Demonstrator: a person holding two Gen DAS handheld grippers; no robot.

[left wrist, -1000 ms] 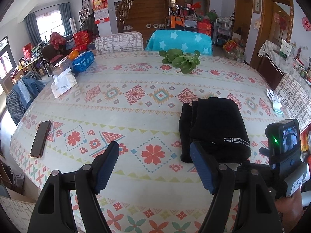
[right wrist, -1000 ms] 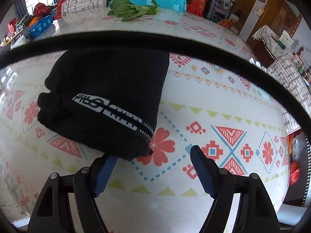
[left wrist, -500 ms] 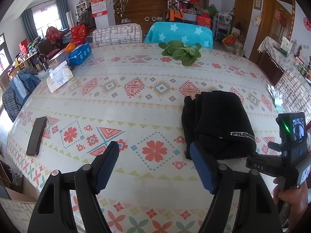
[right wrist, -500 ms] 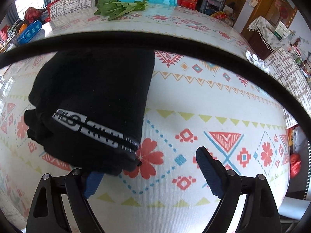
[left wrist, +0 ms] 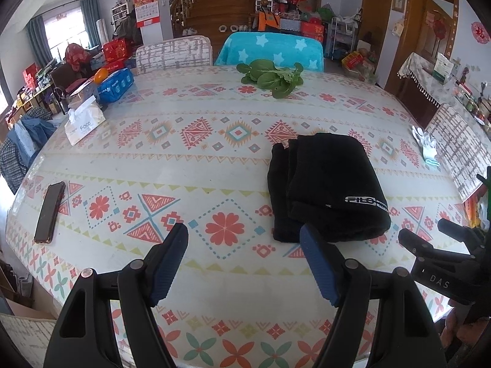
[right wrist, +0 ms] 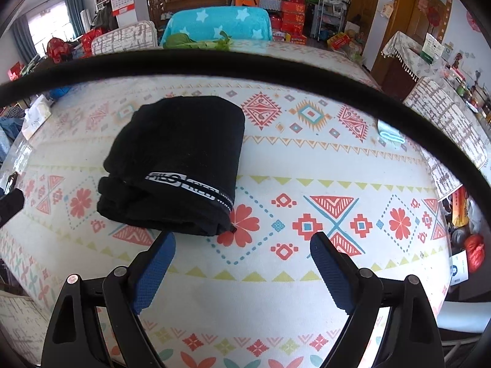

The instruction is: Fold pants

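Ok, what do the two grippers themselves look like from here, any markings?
Both are alike: the left gripper and right gripper have black plastic arms with round metal rivets and two fingers faced with dark blue textured pads. In the left wrist view the right gripper's black body carries the white letters DAS. No cables or sleeves are visible.

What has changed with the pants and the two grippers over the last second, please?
The right hand-held gripper has let go of the near edge of the folded black pants and drawn back and up; its jaws have spread wider and now hold nothing. The left hand-held gripper stayed open and empty. The pants stayed folded on the table, and the phone and the greens stayed put.
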